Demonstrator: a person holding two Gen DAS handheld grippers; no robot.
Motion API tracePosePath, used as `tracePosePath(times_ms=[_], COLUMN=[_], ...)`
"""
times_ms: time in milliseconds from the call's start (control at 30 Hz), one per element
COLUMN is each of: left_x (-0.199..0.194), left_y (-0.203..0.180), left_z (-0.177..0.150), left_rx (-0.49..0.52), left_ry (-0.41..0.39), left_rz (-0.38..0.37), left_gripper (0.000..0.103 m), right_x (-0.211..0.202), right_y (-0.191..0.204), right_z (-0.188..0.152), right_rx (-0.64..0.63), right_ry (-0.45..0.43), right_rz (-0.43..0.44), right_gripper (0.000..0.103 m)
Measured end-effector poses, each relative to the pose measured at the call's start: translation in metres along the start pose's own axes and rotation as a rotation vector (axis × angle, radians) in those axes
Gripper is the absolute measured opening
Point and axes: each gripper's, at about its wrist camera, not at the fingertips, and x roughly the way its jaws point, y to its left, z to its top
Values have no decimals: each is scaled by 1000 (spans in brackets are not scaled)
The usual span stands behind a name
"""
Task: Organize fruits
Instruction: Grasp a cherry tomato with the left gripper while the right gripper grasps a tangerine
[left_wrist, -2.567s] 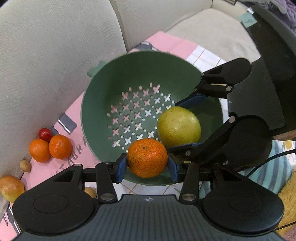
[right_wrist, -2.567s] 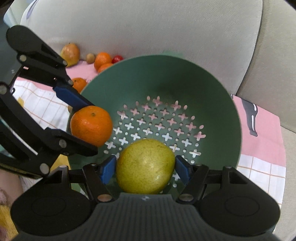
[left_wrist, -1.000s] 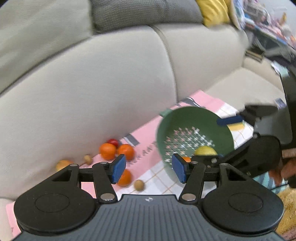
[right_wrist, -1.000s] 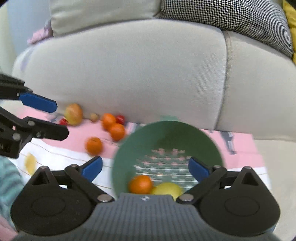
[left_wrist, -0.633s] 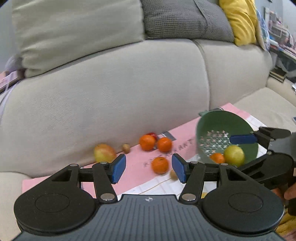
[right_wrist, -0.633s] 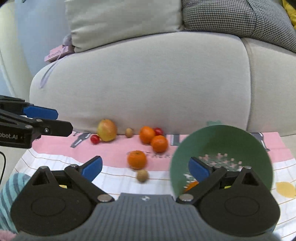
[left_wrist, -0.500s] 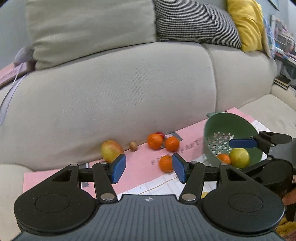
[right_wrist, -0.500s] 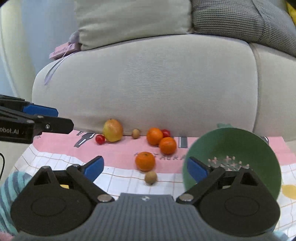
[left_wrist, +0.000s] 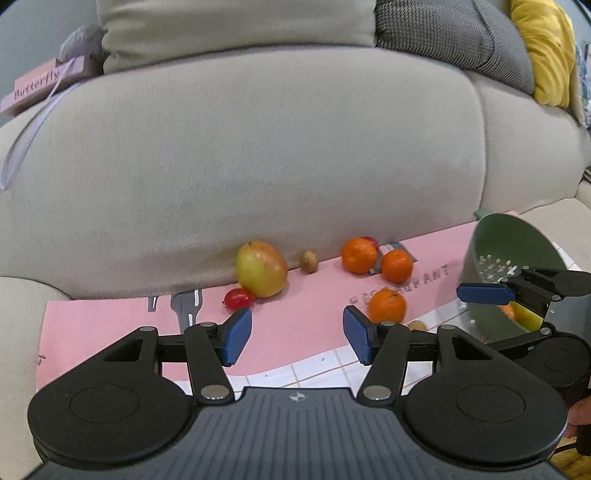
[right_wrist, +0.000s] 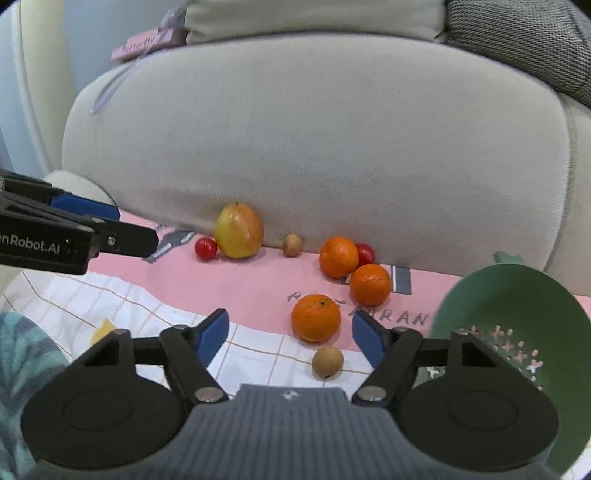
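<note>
Since the earlier frames both tools have let go of their fruit and swung away from the green colander (right_wrist: 517, 317): the orange and the yellow-green fruit they carried now lie inside it, glimpsed at the right edge of the left wrist view behind the other tool's finger. The colander itself has slid from the centre of each view to the far right.

The left hand-held gripper (left_wrist: 297, 339) stands spread with nothing between its blue pads, over the pink cloth (left_wrist: 314, 314). The right hand-held gripper (right_wrist: 288, 338) is also spread and empty; its jaws have just been closing in from a wider stance, and a loose orange (right_wrist: 316, 317) sits on the cloth ahead of the gap, untouched, with a small brown fruit (right_wrist: 327, 361) just below it.

Along the foot of the beige sofa back (right_wrist: 314, 147) lie a yellow-red mango (right_wrist: 239, 230), a red cherry tomato (right_wrist: 205, 248) beside it, another small brown fruit (right_wrist: 292, 245), and two more oranges (right_wrist: 338, 257) touching, a second tomato tucked behind them. A pink box (left_wrist: 40, 88) rests on the sofa at upper left.
</note>
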Motion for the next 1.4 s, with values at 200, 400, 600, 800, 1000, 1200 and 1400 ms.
tracePosePath(times_ms=[200, 400, 600, 800, 1000, 1200, 1400], left_x=[31, 66, 101, 130, 148, 154, 150], left_y=[17, 31, 42, 51, 56, 59, 58], left_z=[1, 3, 1, -2, -4, -6, -6], left_rx=[-17, 0, -11, -45, -78, -97, -97], left_ry=[40, 78, 104, 102, 107, 108, 106], left_rz=[36, 54, 44, 41, 43, 40, 44], left_gripper=[67, 63, 58, 58, 51, 41, 36], right_x=[35, 64, 85, 94, 99, 98, 96], right_y=[3, 3, 0, -4, -7, -7, -9], right_z=[4, 6, 2, -3, -5, -6, -5], right_rx=[-33, -45, -46, -56, -56, -55, -47], right_ry=[42, 81, 101, 121, 130, 133, 133], right_rz=[-32, -52, -70, -79, -72, -63, -65], right_gripper=[64, 58, 58, 54, 53, 51, 45])
